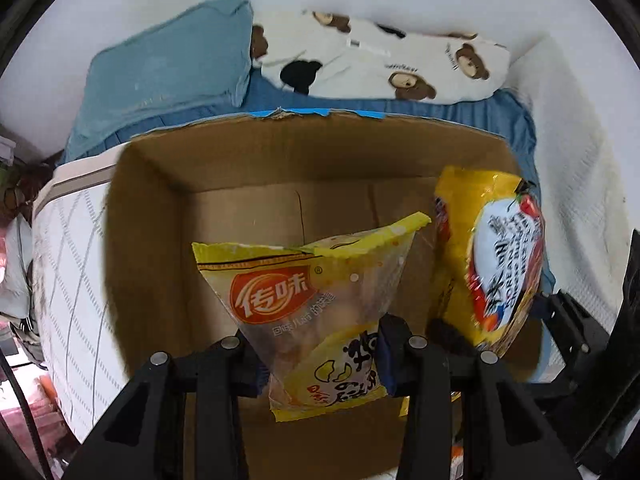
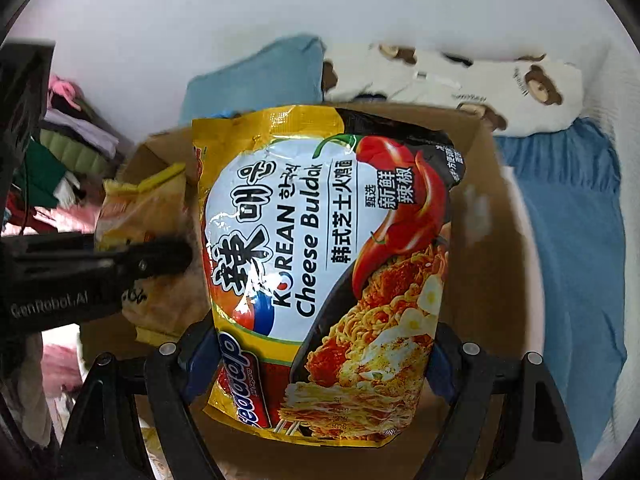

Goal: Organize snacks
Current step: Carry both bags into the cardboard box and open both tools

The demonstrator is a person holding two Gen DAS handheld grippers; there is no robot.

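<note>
My left gripper (image 1: 320, 356) is shut on a clear and yellow snack bag (image 1: 316, 304) with an orange logo, held over the open cardboard box (image 1: 152, 240). My right gripper (image 2: 320, 364) is shut on a yellow Korean cheese noodle pack (image 2: 328, 264), held upright over the same box (image 2: 492, 240). The noodle pack (image 1: 492, 264) shows at the right in the left wrist view. The snack bag (image 2: 140, 216) and the left gripper (image 2: 160, 258) show at the left in the right wrist view. The box floor looks bare.
The box sits on a bed with a blue sheet (image 1: 500, 112). A blue pillow (image 1: 168, 68) and a white bear-print pillow (image 1: 384, 60) lie behind it against a white wall. Clothes are piled at the left (image 2: 60, 152).
</note>
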